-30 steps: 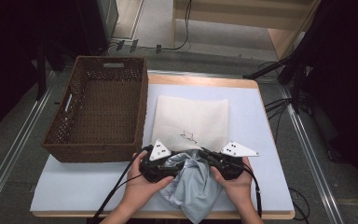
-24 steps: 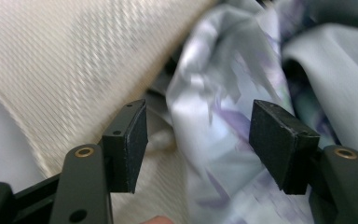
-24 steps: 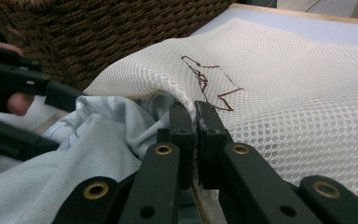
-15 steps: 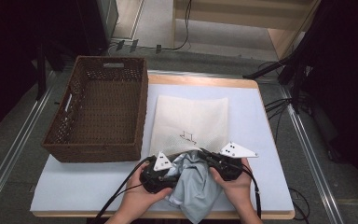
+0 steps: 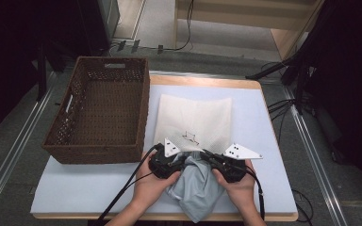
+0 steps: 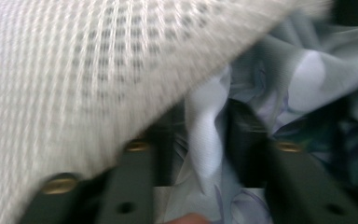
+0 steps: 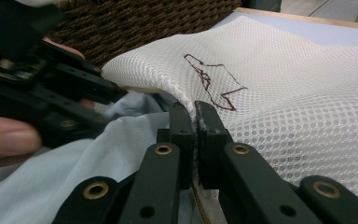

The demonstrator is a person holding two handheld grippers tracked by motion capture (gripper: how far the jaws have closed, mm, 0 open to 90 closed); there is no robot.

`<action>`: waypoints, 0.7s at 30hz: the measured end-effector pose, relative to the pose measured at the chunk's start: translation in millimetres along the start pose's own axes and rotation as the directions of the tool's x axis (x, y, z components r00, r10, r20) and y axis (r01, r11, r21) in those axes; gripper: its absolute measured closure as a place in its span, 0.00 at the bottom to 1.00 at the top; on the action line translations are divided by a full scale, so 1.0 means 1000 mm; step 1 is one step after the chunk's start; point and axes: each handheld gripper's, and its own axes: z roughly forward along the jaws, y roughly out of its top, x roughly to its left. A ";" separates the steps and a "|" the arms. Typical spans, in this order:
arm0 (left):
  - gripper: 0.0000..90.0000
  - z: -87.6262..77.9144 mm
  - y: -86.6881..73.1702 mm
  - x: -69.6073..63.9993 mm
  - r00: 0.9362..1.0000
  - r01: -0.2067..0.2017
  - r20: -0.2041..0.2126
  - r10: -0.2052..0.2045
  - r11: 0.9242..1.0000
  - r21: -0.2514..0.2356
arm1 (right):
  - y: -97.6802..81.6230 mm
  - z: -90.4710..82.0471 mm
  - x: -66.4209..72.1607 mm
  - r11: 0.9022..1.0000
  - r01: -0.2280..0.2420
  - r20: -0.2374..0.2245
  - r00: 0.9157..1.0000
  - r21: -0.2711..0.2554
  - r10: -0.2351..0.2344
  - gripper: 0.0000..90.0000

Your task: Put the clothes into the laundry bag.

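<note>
A white mesh bag (image 5: 195, 120) with a dark zigzag mark lies flat on the table's middle. A pale blue-grey cloth (image 5: 198, 188) is bunched at its near edge, between the person's hands. My right gripper (image 7: 196, 112) is shut on the bag's near edge (image 7: 186, 100) and lifts it a little; in the high view my right gripper (image 5: 208, 156) is right of the cloth. My left gripper (image 6: 205, 135) grips a fold of the cloth (image 6: 205, 130) under the raised mesh (image 6: 74, 70). Its jaws have just been opening slightly, with the fold still between them. In the high view my left gripper (image 5: 181, 161) touches the bag's mouth.
A dark brown wicker basket (image 5: 141, 113) stands on the left half of the table, right beside the bag. A pale blue mat (image 5: 259, 136) covers the tabletop. Black cables trail from both grippers over the front edge. Dark stands and cables stand off the table's right side.
My left gripper has shifted right toward the bag's mouth with the cloth. The cloth is bunched tighter between the hands. My right gripper has stayed put on the mesh edge.
</note>
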 end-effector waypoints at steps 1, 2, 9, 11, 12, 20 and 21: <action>0.65 -0.005 -0.002 0.002 1.000 0.003 0.026 -0.003 1.000 -0.006 | 0.000 0.000 0.000 1.000 -0.002 -0.001 1.000 -0.002 0.002 0.97; 0.61 -0.010 -0.005 0.003 0.999 0.010 0.047 -0.010 1.000 -0.007 | 0.000 0.000 -0.001 1.000 -0.004 -0.002 1.000 -0.001 0.004 0.97; 0.49 -0.037 -0.031 0.006 0.996 0.007 0.084 -0.006 1.000 -0.009 | 0.000 0.000 -0.002 1.000 -0.006 0.006 1.000 -0.003 0.006 0.97; 0.48 -0.040 -0.037 0.004 0.997 0.006 0.079 -0.006 1.000 -0.005 | 0.000 0.001 -0.001 1.000 -0.007 0.008 1.000 -0.004 0.007 0.97; 0.49 -0.039 -0.039 0.004 0.998 -0.003 0.070 0.002 1.000 0.007 | 0.000 0.001 -0.001 1.000 -0.005 0.007 1.000 -0.003 0.005 0.97; 0.91 -0.019 -0.031 -0.008 0.995 -0.090 0.046 0.085 0.991 0.103 | 0.000 0.001 0.001 1.000 -0.001 0.003 1.000 -0.003 0.001 0.97; 0.94 -0.018 -0.025 -0.007 0.996 -0.081 0.055 0.076 0.992 0.095 | 0.000 0.001 0.000 1.000 -0.005 0.003 1.000 -0.003 0.005 0.97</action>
